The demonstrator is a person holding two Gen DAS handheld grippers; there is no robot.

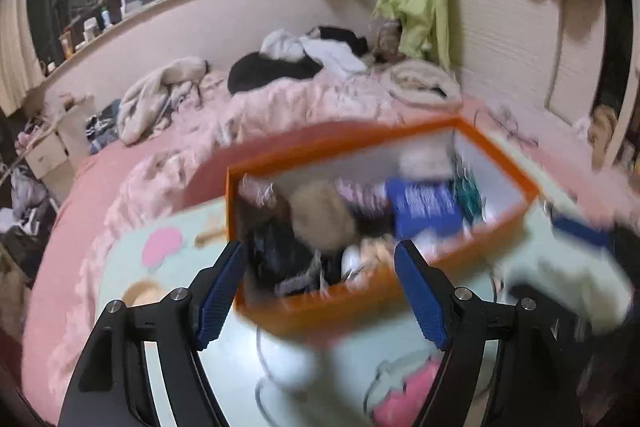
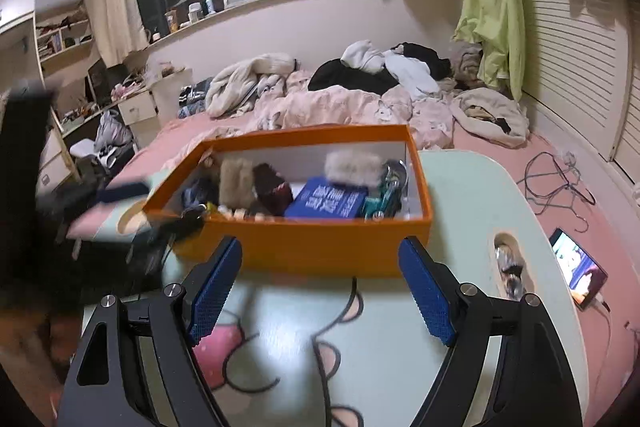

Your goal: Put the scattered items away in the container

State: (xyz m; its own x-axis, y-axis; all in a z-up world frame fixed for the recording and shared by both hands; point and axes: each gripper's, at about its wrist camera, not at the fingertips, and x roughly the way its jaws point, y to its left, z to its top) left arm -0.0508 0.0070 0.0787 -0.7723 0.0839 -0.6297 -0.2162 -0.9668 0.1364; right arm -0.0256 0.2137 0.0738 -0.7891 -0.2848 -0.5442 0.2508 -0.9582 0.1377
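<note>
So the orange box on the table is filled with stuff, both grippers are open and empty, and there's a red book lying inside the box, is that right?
Nearly. The book inside the orange box is blue, not red, as the right wrist view shows. The rest holds: the box sits filled on the table, and the left hand-held gripper and right hand-held gripper are open and empty.

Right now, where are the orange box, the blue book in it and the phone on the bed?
orange box (image 2: 320,247), right wrist view, on its near outer wall.
blue book (image 2: 328,201), right wrist view, middle of its cover.
phone (image 2: 578,267), right wrist view, on its lit screen.
</note>
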